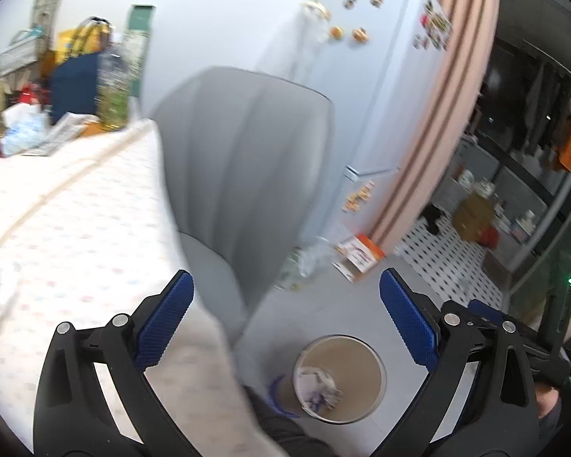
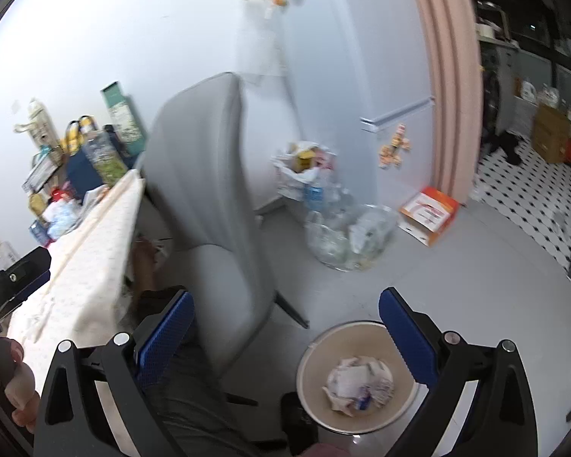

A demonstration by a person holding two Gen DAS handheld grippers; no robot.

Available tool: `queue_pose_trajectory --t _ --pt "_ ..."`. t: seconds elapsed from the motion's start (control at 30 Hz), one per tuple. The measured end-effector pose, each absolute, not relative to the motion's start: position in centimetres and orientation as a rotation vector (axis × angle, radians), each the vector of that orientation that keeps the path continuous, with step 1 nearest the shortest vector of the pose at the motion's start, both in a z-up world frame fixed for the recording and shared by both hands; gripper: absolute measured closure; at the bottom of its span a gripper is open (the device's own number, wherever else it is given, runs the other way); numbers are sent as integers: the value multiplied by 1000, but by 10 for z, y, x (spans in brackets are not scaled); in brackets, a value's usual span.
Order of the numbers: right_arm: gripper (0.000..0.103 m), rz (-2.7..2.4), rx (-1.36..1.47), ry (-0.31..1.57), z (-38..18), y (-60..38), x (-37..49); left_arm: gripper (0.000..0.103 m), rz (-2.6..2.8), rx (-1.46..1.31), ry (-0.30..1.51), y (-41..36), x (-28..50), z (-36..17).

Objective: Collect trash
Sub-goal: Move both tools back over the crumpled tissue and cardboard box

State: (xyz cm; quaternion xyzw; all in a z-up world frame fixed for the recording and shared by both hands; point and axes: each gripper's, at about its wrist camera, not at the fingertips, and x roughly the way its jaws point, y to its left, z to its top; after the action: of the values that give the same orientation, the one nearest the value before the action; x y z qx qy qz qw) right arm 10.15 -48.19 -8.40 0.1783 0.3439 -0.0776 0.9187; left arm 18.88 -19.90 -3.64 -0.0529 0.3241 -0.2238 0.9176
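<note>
Round beige waste bin [image 2: 312, 381] on grey floor: holds crumpled white paper wad [image 2: 358, 382]. Left claw [image 1: 285, 320], right claw [image 2: 285, 335]: both released, empty, above bin.

Left claw [image 1: 285, 320]: 2 black plastic arms with triangular cut-outs, each carrying a blue pad with a fine ribbed texture on its inner face. 2 silver round-head screws mark each arm near the pivot. Right claw [image 2: 285, 335]: identical build, same blue pads and silver screws. Dark trousers show at lower centre.
</note>
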Motion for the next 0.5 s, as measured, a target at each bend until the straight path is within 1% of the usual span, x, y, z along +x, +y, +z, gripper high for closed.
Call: queue_pose_trajectory --t 0.13,0.5 --pt "8 -81 323 711 -73 -438 119 6 -397 -145 640 -161 186 -30" --pt "8 109 286 723 -48 -332 140 6 -217 -244 622 -42 162 -37"
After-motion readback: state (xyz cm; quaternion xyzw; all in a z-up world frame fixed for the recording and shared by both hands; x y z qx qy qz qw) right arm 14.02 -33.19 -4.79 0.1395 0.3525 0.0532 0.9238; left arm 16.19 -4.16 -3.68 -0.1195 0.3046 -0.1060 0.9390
